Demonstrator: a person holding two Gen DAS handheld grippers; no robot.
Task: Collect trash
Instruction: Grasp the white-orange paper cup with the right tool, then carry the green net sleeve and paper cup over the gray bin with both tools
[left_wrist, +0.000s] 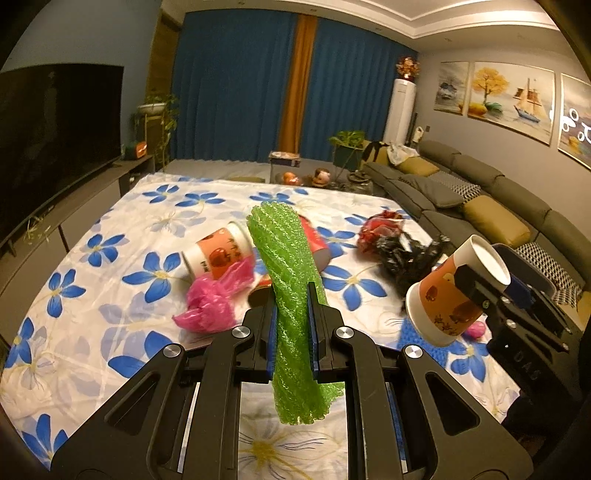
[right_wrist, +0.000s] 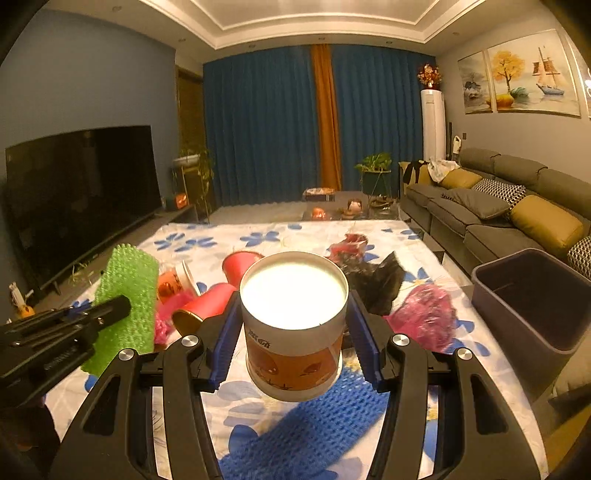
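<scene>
Holding a paper cup (right_wrist: 293, 325) between its blue pads, mouth toward the camera, the right claw (right_wrist: 293, 332) carries it clear above the table (right_wrist: 258, 236), with the jaws set about halfway and pressing the cup's sides. The left claw (left_wrist: 291, 332) is nearly closed on a strip of green foam netting (left_wrist: 284, 273), which stands up between its pads and droops below them. A dark bin (right_wrist: 532, 299) sits off the table's right edge, near the cup (it looks like the place for both items).

The cup could slip: it is smooth and tapered, held only by its sides, so a quick swing toward the bin may tip it out. The floppy netting may snag on a claw when let go.

Still lying on the flowered cloth are a second paper cup (left_wrist: 218, 254), red cups (right_wrist: 236, 267), a pink plastic bag (left_wrist: 212, 302), a black bag (right_wrist: 373, 280) and a blue knitted piece (right_wrist: 295, 435). Beyond are a television (right_wrist: 81, 199), blue curtains (right_wrist: 266, 129), a grey sofa (right_wrist: 491, 210) and paintings (right_wrist: 517, 77).
</scene>
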